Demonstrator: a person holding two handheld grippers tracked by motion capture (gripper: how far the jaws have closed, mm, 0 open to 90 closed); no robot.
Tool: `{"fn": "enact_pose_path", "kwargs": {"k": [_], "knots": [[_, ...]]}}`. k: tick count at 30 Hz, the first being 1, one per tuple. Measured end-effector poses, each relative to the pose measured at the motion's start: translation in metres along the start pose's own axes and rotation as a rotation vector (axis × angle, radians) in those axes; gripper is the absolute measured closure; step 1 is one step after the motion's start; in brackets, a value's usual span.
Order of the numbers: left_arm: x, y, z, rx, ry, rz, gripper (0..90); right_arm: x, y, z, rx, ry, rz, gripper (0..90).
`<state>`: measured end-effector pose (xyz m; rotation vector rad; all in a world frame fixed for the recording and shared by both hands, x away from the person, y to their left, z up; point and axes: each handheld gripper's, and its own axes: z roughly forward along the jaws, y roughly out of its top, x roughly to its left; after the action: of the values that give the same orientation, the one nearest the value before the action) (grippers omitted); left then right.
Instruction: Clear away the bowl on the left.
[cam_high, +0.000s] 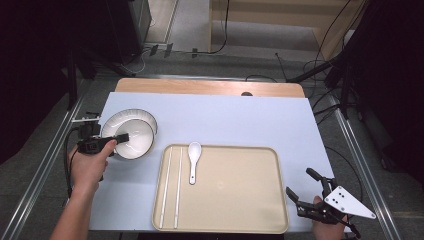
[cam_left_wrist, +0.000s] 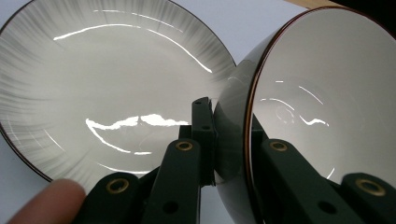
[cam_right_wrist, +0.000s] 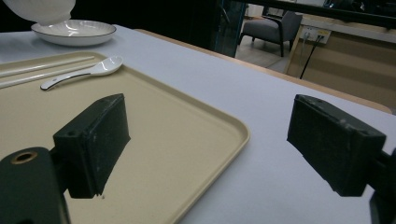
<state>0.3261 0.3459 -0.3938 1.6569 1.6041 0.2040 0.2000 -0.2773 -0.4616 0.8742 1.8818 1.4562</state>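
Left gripper (cam_high: 121, 136) is clamped on the white bowl's (cam_high: 134, 138) rim above one plate (cam_high: 131, 115); right gripper (cam_high: 304, 190) gapes wide, holding nothing. Beige tray (cam_high: 235, 185): two chopsticks (cam_high: 171, 186), one spoon (cam_high: 193, 159).

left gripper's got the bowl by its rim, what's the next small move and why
Probably carry the bowl sideways toward the open middle of the tray. The left gripper is shut on its wall, one jaw inside and one outside, and the bowl is lifted and tilted above the plate. The chopsticks and spoon already lie on the tray, leaving space beside them.
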Motion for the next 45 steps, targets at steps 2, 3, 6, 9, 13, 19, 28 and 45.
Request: {"fn": "enact_pose_path", "kwargs": {"k": [2,3,6,9,13,19,28,45], "knots": [[-0.001,-0.001,0.000,0.000,-0.001,0.005,82.6,0.000,0.000,0.000,0.000,0.000,-0.001,13.2],[-0.001,-0.002,0.000,-0.001,-0.003,0.003,82.6,0.000,0.000,0.000,0.001,0.000,-0.001,13.2],[-0.003,-0.006,0.000,0.003,-0.011,0.009,82.6,0.000,0.000,0.000,-0.001,0.000,0.001,13.2],[-0.007,-0.009,-0.001,0.007,-0.015,0.017,82.6,0.000,0.000,0.000,0.000,0.002,-0.001,13.2],[-0.013,-0.014,-0.002,0.005,-0.013,0.034,82.7,0.000,0.000,0.000,0.000,0.003,0.000,13.2],[-0.023,-0.021,-0.003,0.018,-0.025,0.061,82.7,0.001,0.000,0.000,0.001,0.005,-0.001,13.2],[-0.038,-0.032,0.000,0.036,-0.066,0.095,82.7,0.001,0.001,0.000,-0.001,0.005,-0.002,13.2],[-0.075,-0.054,0.006,0.085,-0.105,0.172,82.7,0.001,0.001,0.000,-0.002,0.006,-0.006,13.2]]}}
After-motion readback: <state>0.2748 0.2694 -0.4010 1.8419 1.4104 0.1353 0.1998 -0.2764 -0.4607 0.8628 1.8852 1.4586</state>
